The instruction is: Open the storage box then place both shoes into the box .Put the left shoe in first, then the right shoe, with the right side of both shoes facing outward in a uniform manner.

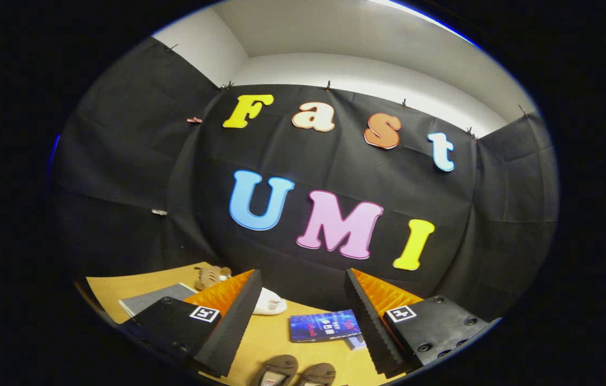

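Two shoes (295,371), brown and lying side by side, sat on the yellow bench (265,338) low between the jaws, with only their near ends visible. The gripper (303,316) was tilted upward toward the booth wall, its jaws spread wide and holding nothing.

Ahead of the gap, nearer the right jaw, lay a blue book (323,325). Just past the tip of the left jaw rested a white object (270,303), too small to identify, and beyond it a brown plush toy (212,277). A flat grey item (153,299), possibly a lid or folder, lay outside the left jaw; whether it belonged to the storage box could not be told, and no box could be picked out with certainty.

The risks, as I judged them: with the shoes so low and partly cut off, left and right could easily be confused, spoiling the required order and facing. Reaching for a shoe before the box was opened would break the sequence. A descent from this raised, tilted pose might also nudge the book or clip one shoe against the other.
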Demonstrator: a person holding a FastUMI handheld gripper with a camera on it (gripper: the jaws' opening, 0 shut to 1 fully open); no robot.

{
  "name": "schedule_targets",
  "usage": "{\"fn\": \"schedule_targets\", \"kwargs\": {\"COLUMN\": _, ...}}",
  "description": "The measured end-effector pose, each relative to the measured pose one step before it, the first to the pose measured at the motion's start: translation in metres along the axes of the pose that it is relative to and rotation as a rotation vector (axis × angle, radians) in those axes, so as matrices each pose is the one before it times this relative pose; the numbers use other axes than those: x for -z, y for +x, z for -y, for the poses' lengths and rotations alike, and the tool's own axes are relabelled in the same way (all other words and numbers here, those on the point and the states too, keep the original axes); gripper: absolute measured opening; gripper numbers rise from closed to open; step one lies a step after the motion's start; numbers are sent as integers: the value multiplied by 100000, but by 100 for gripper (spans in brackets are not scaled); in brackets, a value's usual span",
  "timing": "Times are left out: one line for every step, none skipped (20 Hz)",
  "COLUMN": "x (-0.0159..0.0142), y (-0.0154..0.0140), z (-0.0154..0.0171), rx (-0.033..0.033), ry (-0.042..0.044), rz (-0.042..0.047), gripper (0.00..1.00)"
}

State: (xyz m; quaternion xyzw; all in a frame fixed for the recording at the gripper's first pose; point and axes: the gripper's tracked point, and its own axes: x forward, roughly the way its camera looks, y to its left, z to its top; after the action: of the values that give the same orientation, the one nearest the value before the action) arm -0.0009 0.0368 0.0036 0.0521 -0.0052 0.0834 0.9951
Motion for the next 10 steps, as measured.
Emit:
{"fn": "schedule_targets", "kwargs": {"x": 423, "y": 363, "z": -1057, "rx": -5592, "ry": 4963, "rz": -541, "gripper": 96}}
{"fn": "schedule_targets", "kwargs": {"x": 644, "y": 425, "z": -880, "rx": -5515, "ry": 5806, "rz": -1915, "gripper": 96}}
{"fn": "schedule_targets", "kwargs": {"x": 766, "y": 576, "z": -764, "rx": -5810, "ry": 6570, "rz": -2714, "gripper": 96}}
{"fn": "schedule_targets", "kwargs": {"x": 716, "y": 635, "z": -788, "rx": -5886, "ry": 6892, "rz": -3050, "gripper": 96}}
{"fn": "schedule_targets", "kwargs": {"x": 768, "y": 539, "z": -727, "rx": -5719, "ry": 7195, "rz": -3042, "gripper": 96}}
{"fn": "schedule_targets", "kwargs": {"x": 772, "y": 526, "z": -319, "rx": -4880, "ry": 7522, "rz": -2660, "gripper": 96}}
{"fn": "schedule_targets", "kwargs": {"x": 702, "y": 544, "z": -211, "rx": -4969, "ry": 7368, "rz": -2828, "gripper": 96}}
{"fn": "schedule_targets", "kwargs": {"x": 1079, "y": 935, "z": 204, "rx": -4364, "ry": 6982, "rz": -2995, "gripper": 98}}
{"fn": "schedule_targets", "kwargs": {"x": 805, "y": 417, "z": 56, "rx": -4158, "ry": 6786, "rz": -3052, "gripper": 98}}
{"fn": "schedule_targets", "kwargs": {"x": 1203, "y": 499, "z": 387, "rx": -3888, "ry": 6763, "rz": -3970, "gripper": 96}}
